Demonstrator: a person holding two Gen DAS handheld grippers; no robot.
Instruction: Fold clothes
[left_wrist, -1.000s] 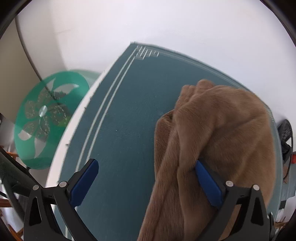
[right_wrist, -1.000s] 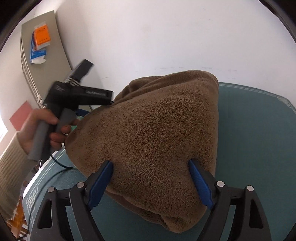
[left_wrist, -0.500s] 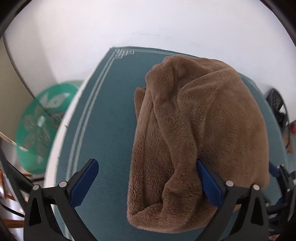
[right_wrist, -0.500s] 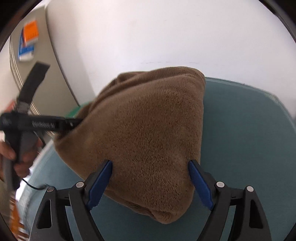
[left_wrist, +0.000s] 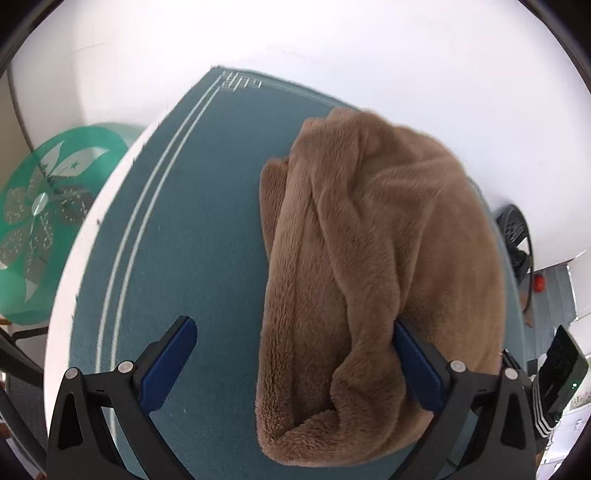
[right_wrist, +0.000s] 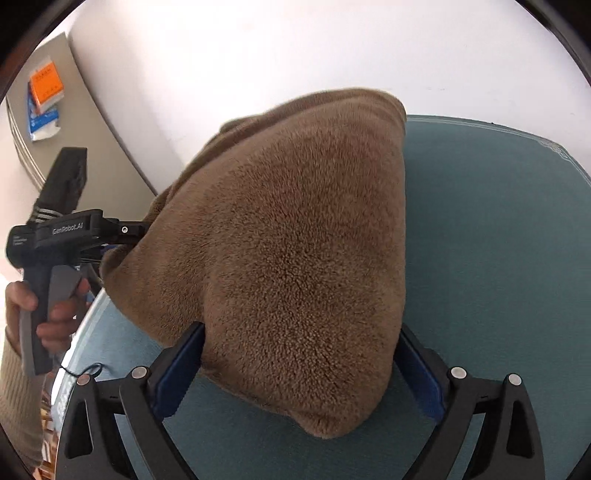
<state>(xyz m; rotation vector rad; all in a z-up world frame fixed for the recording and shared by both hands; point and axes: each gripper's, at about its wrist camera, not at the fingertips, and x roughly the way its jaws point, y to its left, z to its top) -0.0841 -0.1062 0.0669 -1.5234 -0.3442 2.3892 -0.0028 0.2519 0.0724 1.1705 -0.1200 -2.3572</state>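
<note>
The brown fleece garment (right_wrist: 295, 251) is seen bundled on the teal mat (left_wrist: 192, 221) that covers the bench, its bulk toward the wall side. It is judged soft, thick and limp, light for its volume, with a plush pile that compresses readily and offers friction rather than slip; nothing about it looks fragile. It is expected to sag and unroll unless taken at a firm doubled edge or corner, not by the loose pile. The right gripper (right_wrist: 299, 365) is set with the garment's near end between its jaws, which are opening and stand almost at their widest. The left gripper (left_wrist: 291, 362) is held wide apart: one pad lies against a fold of fleece, the other stands clear over bare mat, so nothing is clamped. No containers are seen in either view.
</note>
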